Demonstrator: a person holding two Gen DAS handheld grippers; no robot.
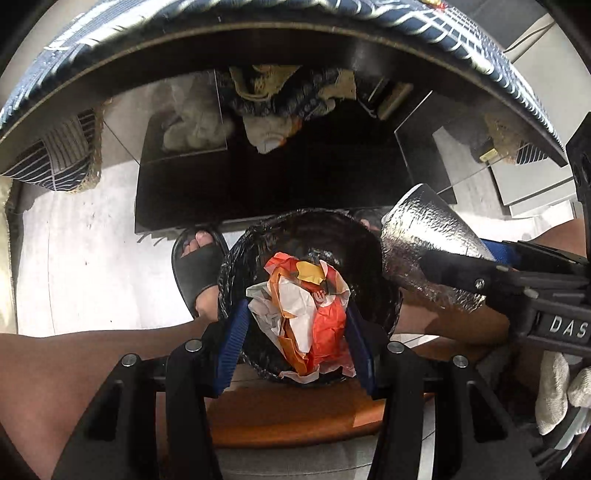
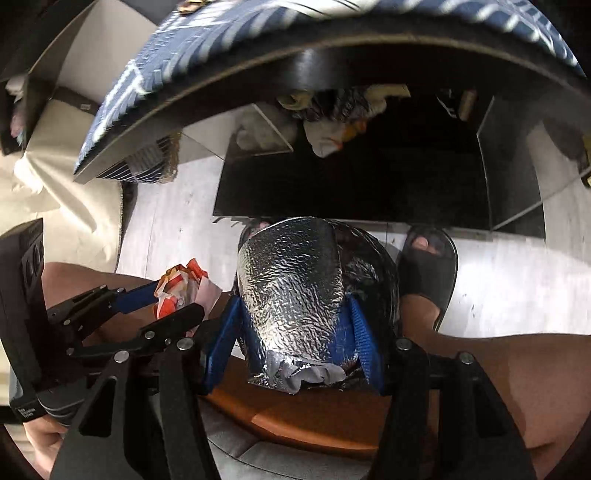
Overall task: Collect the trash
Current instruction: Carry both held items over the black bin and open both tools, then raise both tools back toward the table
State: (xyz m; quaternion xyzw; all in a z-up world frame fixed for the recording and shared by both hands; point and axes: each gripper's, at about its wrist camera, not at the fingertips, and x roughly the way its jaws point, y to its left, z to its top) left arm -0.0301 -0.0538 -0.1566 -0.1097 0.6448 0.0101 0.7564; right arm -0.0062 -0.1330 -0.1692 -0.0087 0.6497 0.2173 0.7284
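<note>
My left gripper (image 1: 295, 291) is shut on a crumpled orange, red and white wrapper (image 1: 303, 314) and holds it over the open mouth of a round bin lined with a black bag (image 1: 369, 236). My right gripper (image 2: 295, 306) is shut on a silver foil bag (image 2: 291, 273) and holds it over the same bin (image 2: 373, 251). In the left wrist view the foil bag (image 1: 424, 240) and right gripper sit at the bin's right rim. In the right wrist view the left gripper (image 2: 173, 291) with the wrapper (image 2: 181, 284) is to the left.
A dark table edge with a blue patterned cloth (image 1: 258, 22) hangs overhead. Beneath it lie a dark rug (image 1: 295, 177) and cloth items (image 1: 269, 107). The person's sandalled feet (image 1: 199, 266) (image 2: 428, 266) flank the bin. An orange seat edge (image 1: 295, 413) is below.
</note>
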